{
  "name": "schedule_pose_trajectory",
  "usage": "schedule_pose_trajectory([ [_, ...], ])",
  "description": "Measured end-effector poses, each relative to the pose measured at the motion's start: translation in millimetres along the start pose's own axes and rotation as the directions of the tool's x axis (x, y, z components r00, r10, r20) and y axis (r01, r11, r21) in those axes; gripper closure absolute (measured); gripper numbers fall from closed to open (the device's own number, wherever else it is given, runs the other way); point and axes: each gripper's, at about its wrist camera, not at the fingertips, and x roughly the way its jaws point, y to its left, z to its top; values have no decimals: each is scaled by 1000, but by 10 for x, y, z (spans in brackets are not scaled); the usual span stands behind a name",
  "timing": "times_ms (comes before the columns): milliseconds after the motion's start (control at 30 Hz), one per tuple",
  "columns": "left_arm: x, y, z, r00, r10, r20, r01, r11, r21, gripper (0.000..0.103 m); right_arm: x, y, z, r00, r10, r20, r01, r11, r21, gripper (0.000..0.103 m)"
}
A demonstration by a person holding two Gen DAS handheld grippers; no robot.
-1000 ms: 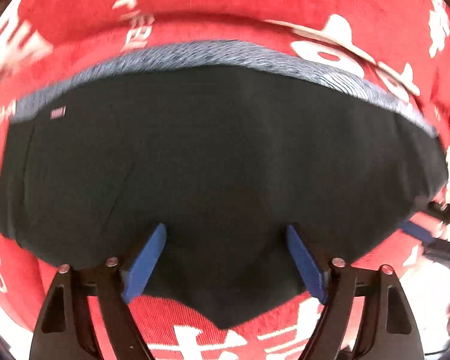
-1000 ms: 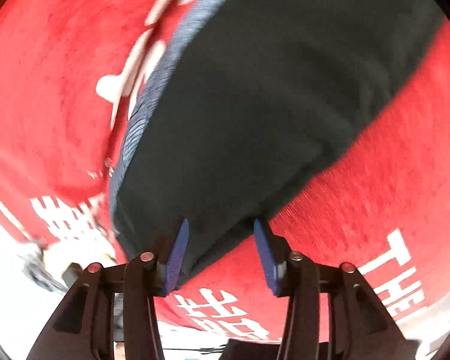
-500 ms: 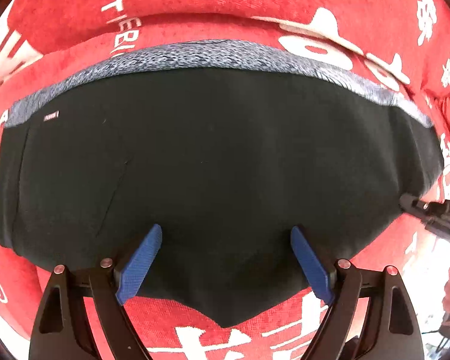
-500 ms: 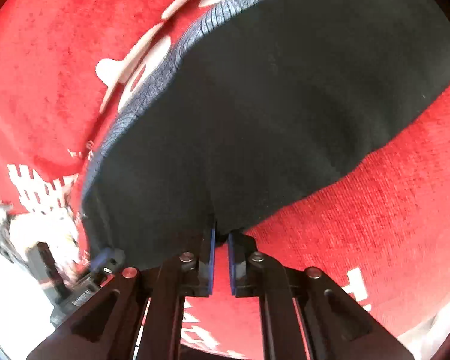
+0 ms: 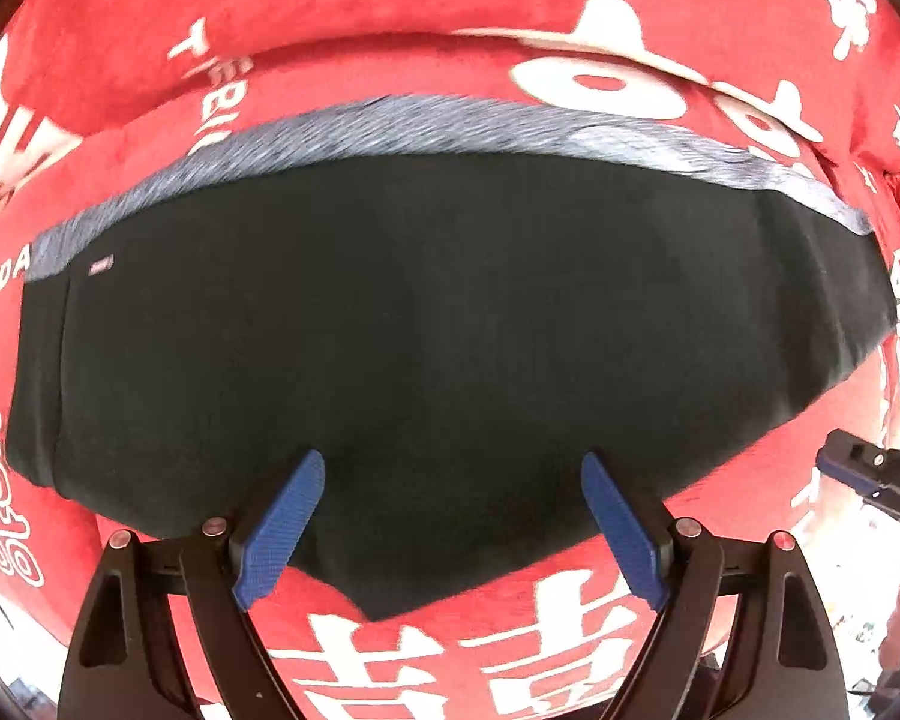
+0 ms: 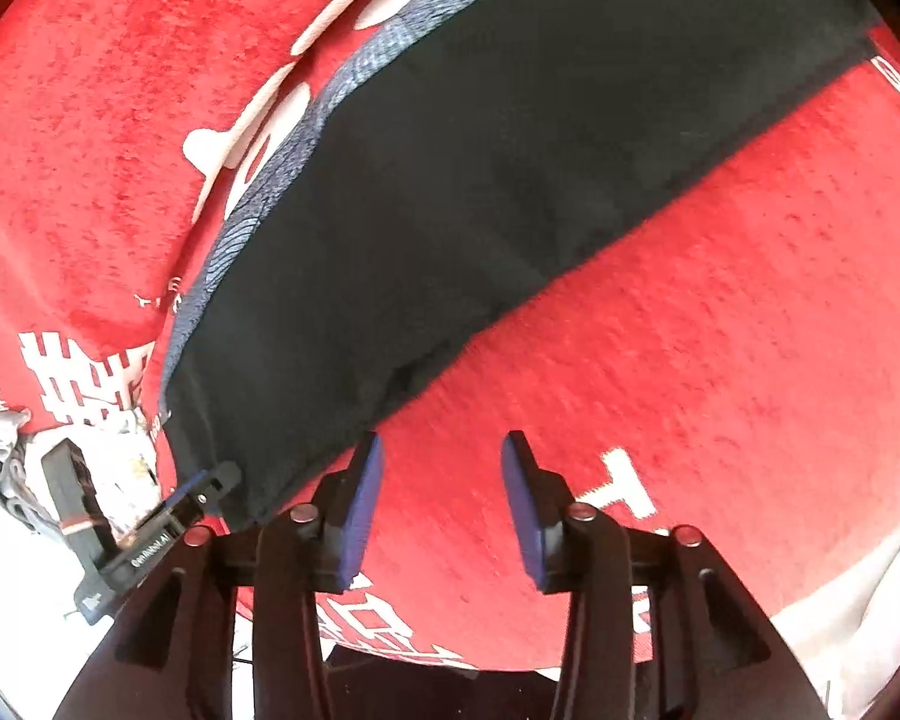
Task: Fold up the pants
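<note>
The black pants [image 5: 450, 324] are lying folded flat on a red cloth [image 5: 390, 30] printed with white characters, which is covering the surface. A grey-blue waistband [image 5: 426, 126] is running along the far edge of the pants in the left wrist view, and a small label [image 5: 101, 266] is sitting near the band's left end.

The left claw [image 5: 453, 516] is hanging over the near edge of the pants with its jaws spread wide; its blue pads [image 5: 279, 528] are showing against the black fabric but are not pinching it, and a pointed corner of the pants is lying between and below them.

The right claw [image 6: 442, 498] is standing just beside the near corner of the pants, over bare red cloth. Its jaws have just been opening, and nothing is sitting between the blue pads [image 6: 360, 504]; the left pad is near the fabric's edge, though whether it is touching is unclear. In the left wrist view the right claw [image 5: 870, 474] is appearing at the right edge, off the pants. In the right wrist view the left claw [image 6: 168, 510] is showing at the lower left, by the pants' corner.
</note>
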Motion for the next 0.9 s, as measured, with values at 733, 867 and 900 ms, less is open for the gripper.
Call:
schedule_pose_trajectory([
  [733,256,-1551,606,1000,11,5,-11,996,85,15,-896,-1225,822,980,13,201,-50,982,180,57],
  [867,381,-1653,634,999,35,-7,-34,997,62,15,-977,-1565,1055,969,22,246,-90,958,271,57],
  [900,401,-1682,629,999,41,-8,-40,998,58,15,-974,-1632,1096,967,35,252,-110,950,290,57],
])
